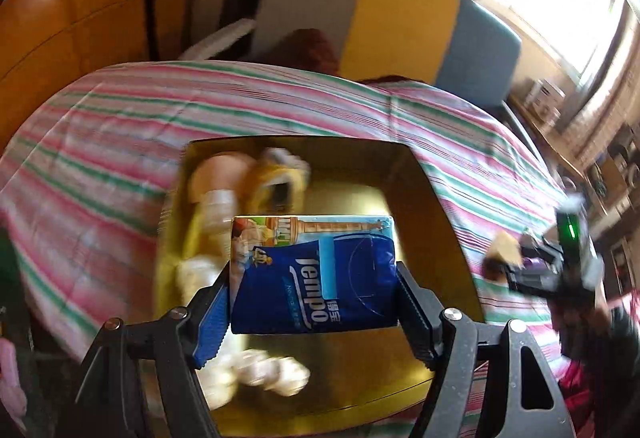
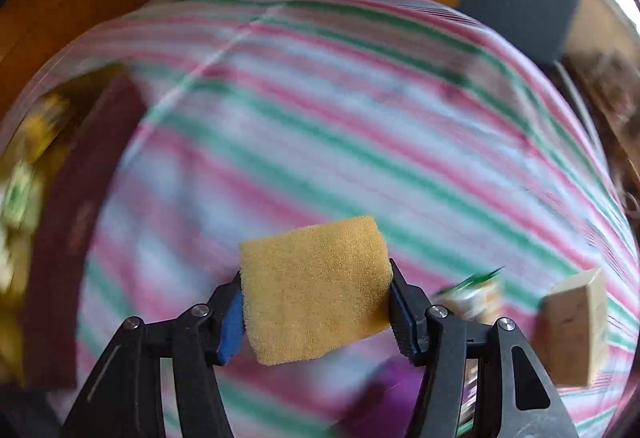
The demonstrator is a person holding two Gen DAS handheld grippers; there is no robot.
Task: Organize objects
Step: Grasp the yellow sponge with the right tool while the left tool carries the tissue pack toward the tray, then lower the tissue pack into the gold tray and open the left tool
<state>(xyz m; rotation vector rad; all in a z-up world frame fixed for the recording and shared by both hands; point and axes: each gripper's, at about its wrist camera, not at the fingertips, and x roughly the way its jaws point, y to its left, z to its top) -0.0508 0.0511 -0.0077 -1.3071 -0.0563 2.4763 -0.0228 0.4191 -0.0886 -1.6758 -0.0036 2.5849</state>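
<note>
One tissue pack [image 1: 314, 274] pinched by left gripper [image 1: 314, 302] | one sponge [image 2: 316, 288] pinched by right gripper [image 2: 316, 312] | one wooden block [image 2: 576, 322] at 3 o'clock

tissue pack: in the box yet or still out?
Out. The left claw holds the tissue pack above the open yellow box, pads on both its sides; toys lie below it.

From each gripper we look steeply down along its fingers, close above the striped cloth [image 1: 120, 126]: left view over the open box [image 1: 436, 198], right view beside it, both sharing cloth and box
</note>
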